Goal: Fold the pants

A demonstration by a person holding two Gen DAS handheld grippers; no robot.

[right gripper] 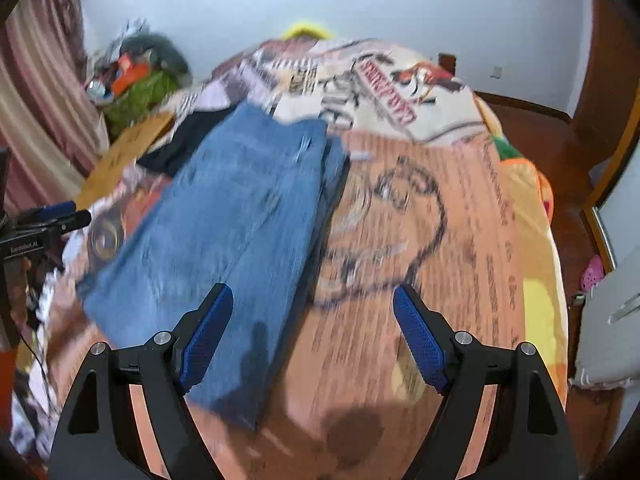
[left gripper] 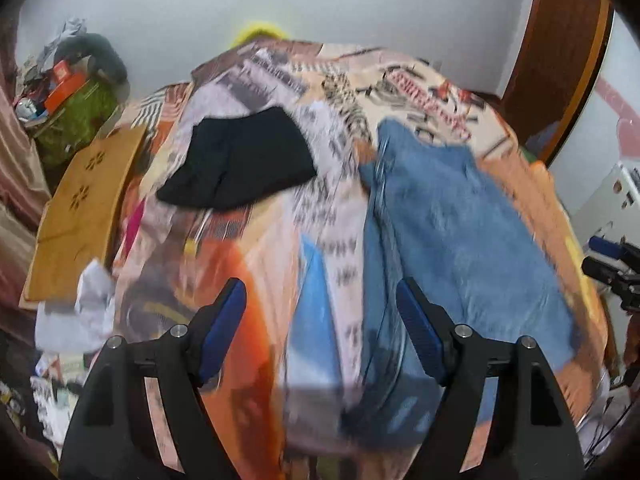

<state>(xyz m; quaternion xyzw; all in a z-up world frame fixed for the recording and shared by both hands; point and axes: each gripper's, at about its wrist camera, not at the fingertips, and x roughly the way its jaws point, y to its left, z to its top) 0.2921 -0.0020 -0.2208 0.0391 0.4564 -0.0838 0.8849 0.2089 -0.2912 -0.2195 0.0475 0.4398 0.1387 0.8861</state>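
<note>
From the left wrist, your left tool (left gripper: 322, 332) hangs spread wide and empty above the bed (left gripper: 256, 272); the blue jeans (left gripper: 452, 232) lie flat ahead and to its right. Reach for their near left edge.

From the right wrist, your right tool (right gripper: 313, 336) is also spread and empty, jeans (right gripper: 224, 236) ahead-left. Grab both layers squarely at the near hem.

Pale bluish-white wall (right gripper: 400, 4), bed (right gripper: 460, 208) under a busy orange and cream printed cover, pink striped curtain (right gripper: 36, 92) at left, dark wooden door frame (left gripper: 568, 52) at right, reddish-brown wooden floor (right gripper: 536, 136), green cluttered heap (left gripper: 76, 116) in the corner
</note>
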